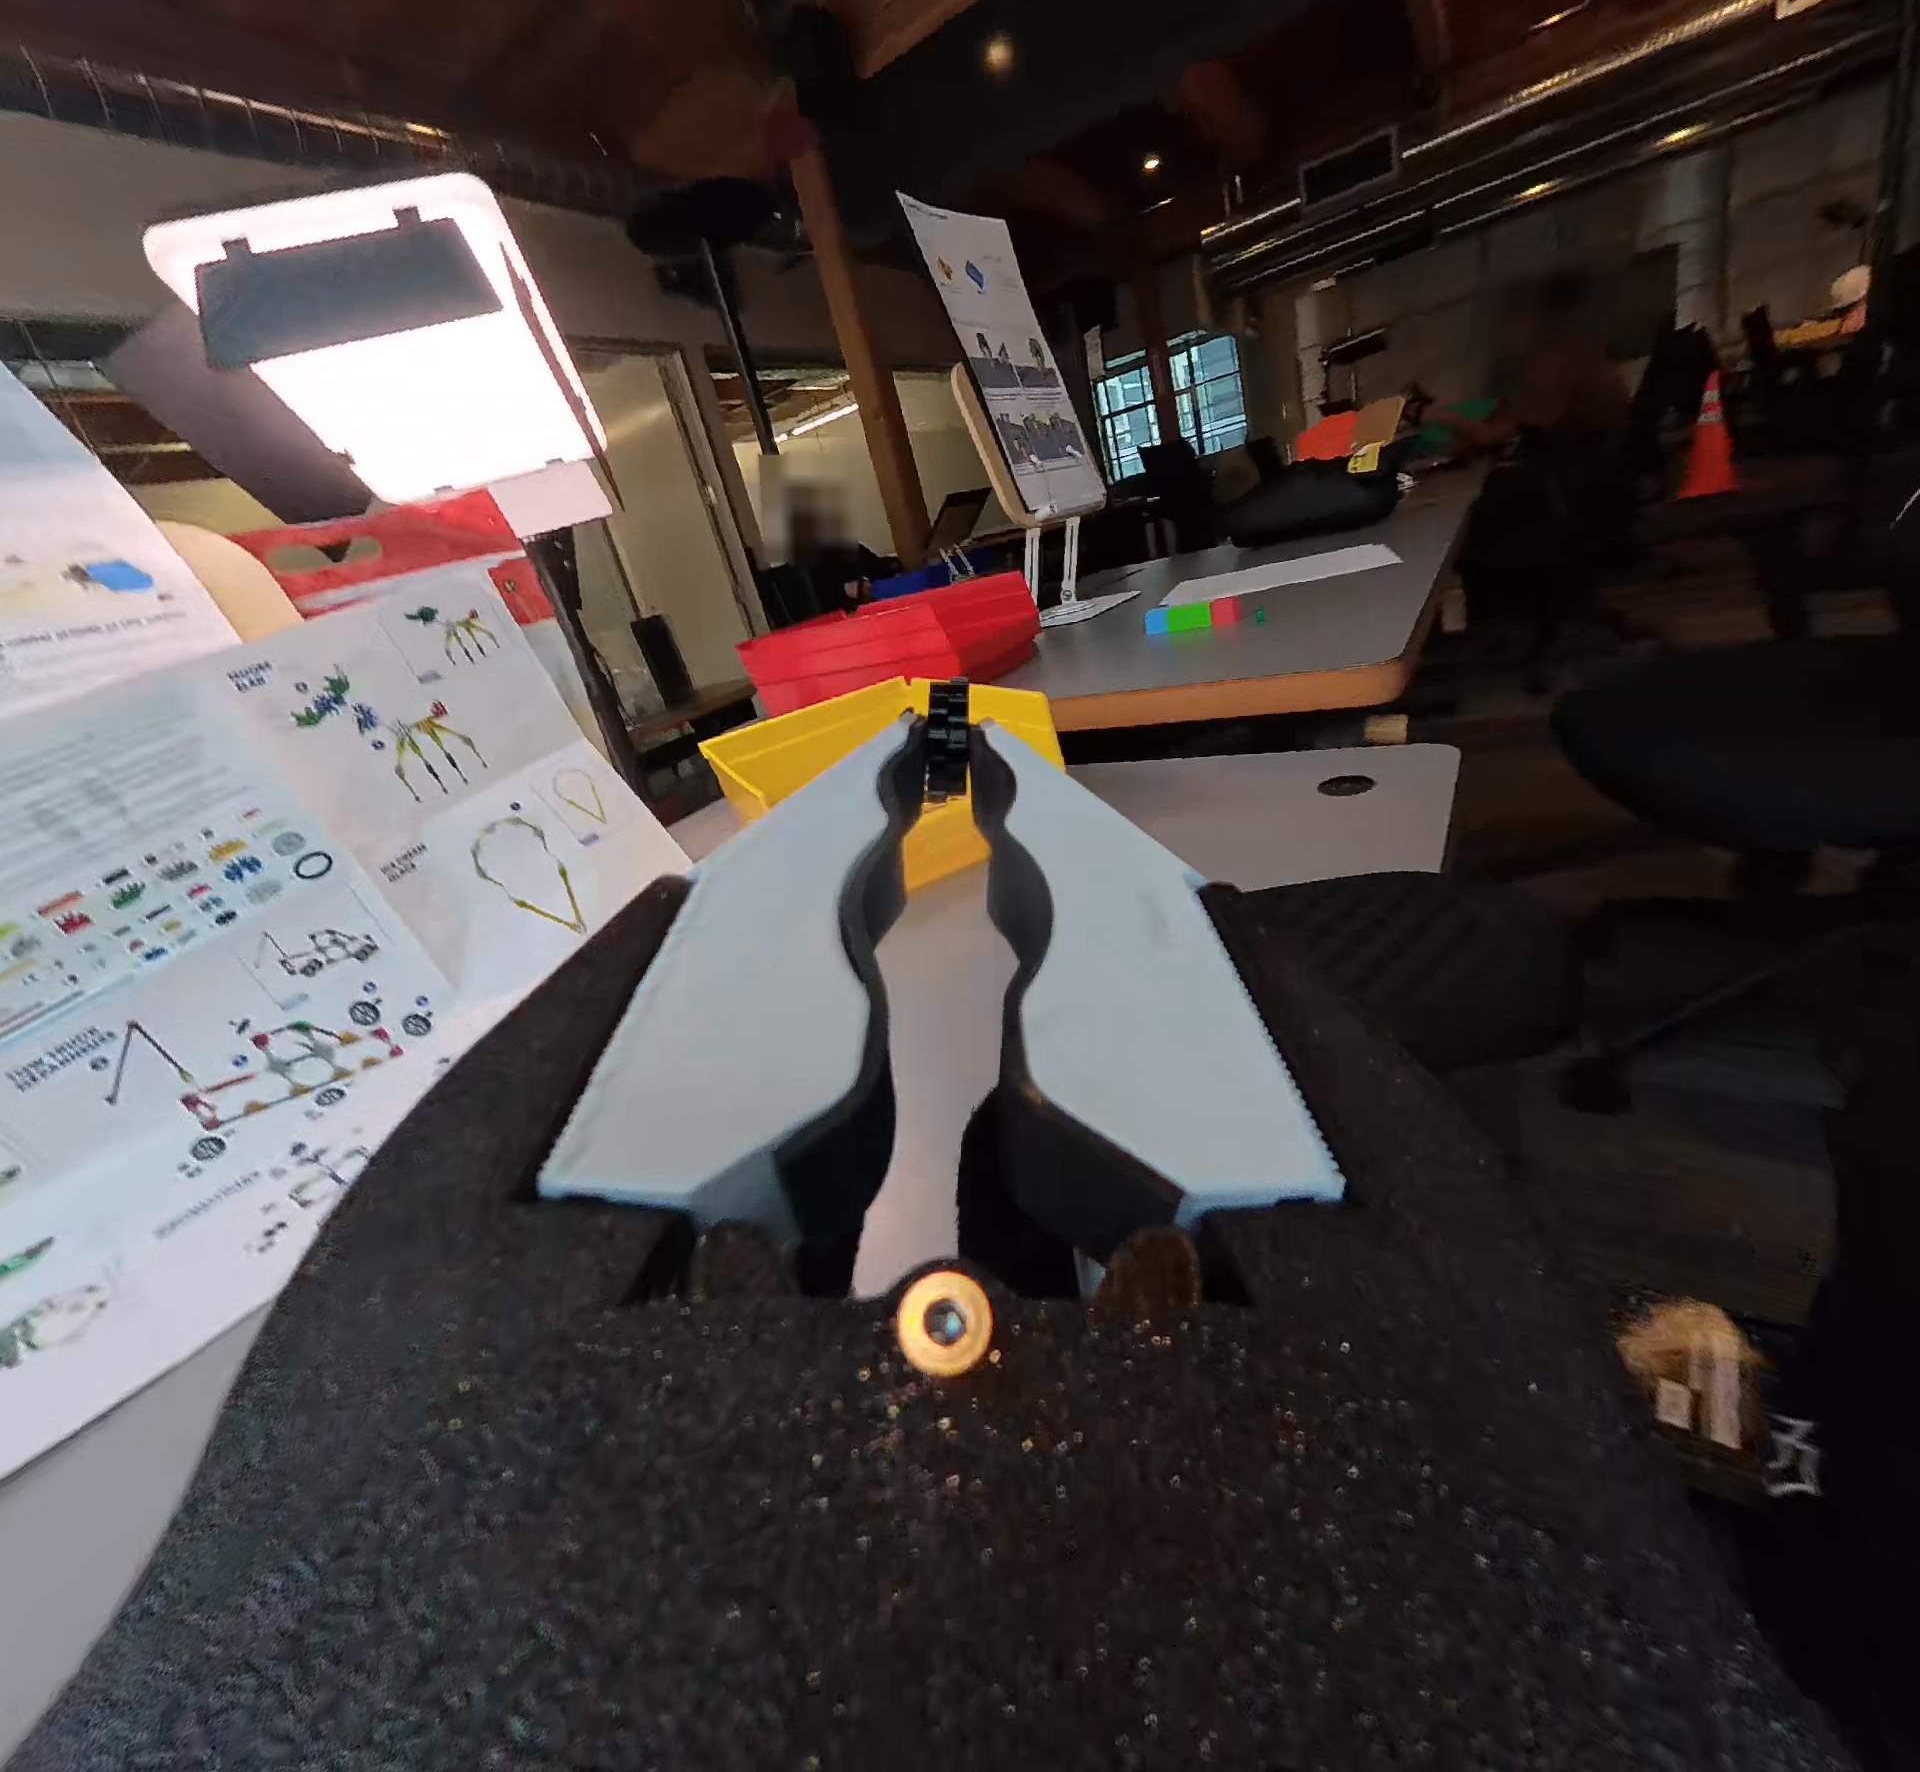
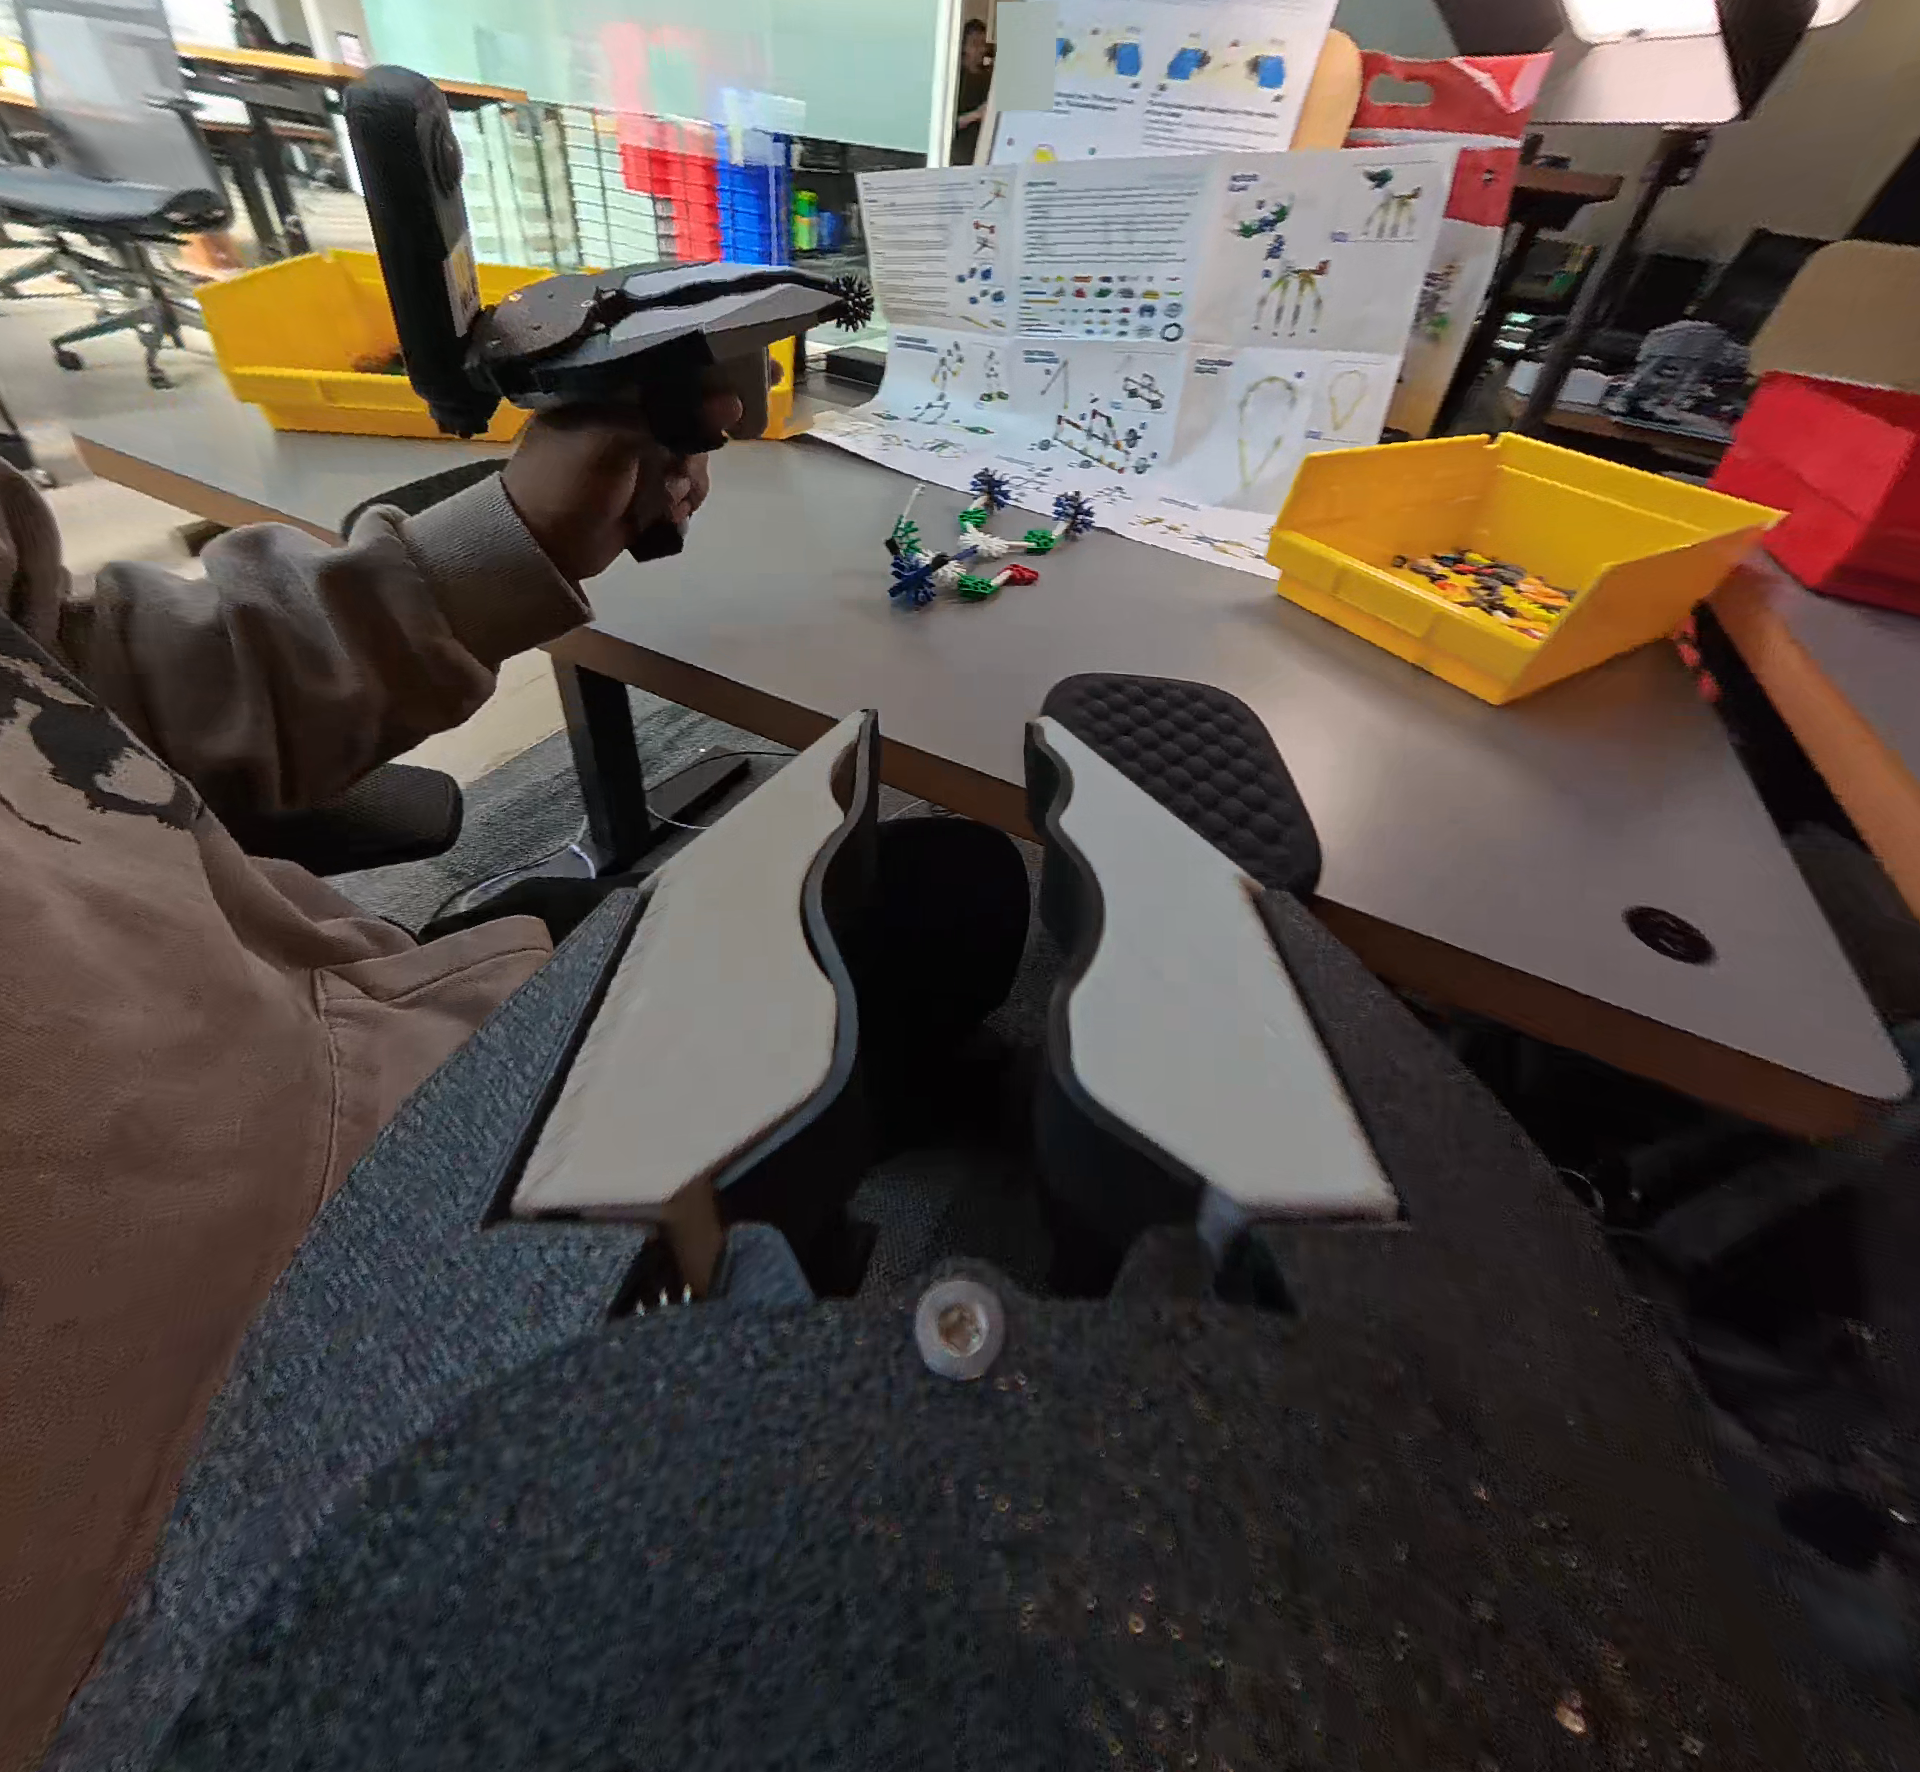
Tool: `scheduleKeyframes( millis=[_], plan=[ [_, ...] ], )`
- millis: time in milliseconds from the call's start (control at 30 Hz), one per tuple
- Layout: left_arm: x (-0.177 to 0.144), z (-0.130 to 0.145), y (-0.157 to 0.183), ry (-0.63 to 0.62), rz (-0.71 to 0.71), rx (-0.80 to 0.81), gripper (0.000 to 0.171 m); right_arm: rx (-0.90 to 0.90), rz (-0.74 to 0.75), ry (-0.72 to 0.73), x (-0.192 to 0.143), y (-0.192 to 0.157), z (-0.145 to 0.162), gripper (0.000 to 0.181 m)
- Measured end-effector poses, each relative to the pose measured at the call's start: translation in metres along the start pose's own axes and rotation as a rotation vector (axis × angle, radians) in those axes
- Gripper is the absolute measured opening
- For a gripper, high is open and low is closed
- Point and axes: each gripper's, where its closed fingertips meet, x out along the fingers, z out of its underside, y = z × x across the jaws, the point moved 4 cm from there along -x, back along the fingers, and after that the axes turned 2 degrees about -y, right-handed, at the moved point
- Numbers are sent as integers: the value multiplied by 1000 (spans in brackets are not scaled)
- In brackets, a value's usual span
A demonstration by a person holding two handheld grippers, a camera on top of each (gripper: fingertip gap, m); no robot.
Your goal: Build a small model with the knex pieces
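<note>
My left gripper point(image 1: 948, 730) is shut on a small black snowflake-shaped connector piece point(image 1: 948, 735), held up in the air. In the right wrist view the same gripper point(image 2: 844, 309) shows at upper left, held by a hand, with the black connector point(image 2: 855, 302) at its tip. My right gripper point(image 2: 951, 735) is open and empty, low at the table's near edge, above a black chair armrest point(image 2: 1195, 777). A partly built chain of blue, green, white and red construction pieces point(image 2: 971, 543) lies on the grey table point(image 2: 1351, 787).
A yellow bin point(image 2: 1496, 569) of small mixed parts stands at the right, a second yellow bin point(image 2: 312, 340) at the far left. Folded instruction sheets point(image 2: 1143, 309) stand behind the chain. Red bins point(image 1: 894, 642) and a lamp point(image 1: 416, 351) stand nearby. The left wrist view also shows a yellow bin point(image 1: 800, 756). The tips of one gripper are about 30 cm away from the tips of the other.
</note>
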Motion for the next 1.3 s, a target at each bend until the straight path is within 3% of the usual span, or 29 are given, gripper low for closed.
scheduleKeyframes(
  millis=[133,233,400,600,667,733,867,1033,1167,1300],
  plan=[
    [35,0,-6,-13,-23,150,7,-11,120,-4,-36,15,3,26],
    [75,6,-16,-61,0,249,7,41,155,12,-40,34,9,26],
    [174,47,-48,-282,106,223,8,103,113,21,-7,87,33,25],
    [329,111,-76,-489,155,140,8,191,11,35,57,193,71,25],
    [368,133,-95,-554,73,103,28,214,-28,66,65,222,71,25],
    [385,138,-105,-569,50,3,43,245,-14,65,62,249,63,25],
    [389,124,-107,-592,59,-53,46,322,128,30,32,291,19,25],
    [400,64,-80,-601,149,-137,48,412,445,-107,-36,306,-62,28],
    [418,-6,-13,-594,298,-183,52,405,679,-169,-108,301,-121,37],
    [438,-81,95,-564,456,-218,60,406,881,-146,-201,311,-128,60]
  ],
)
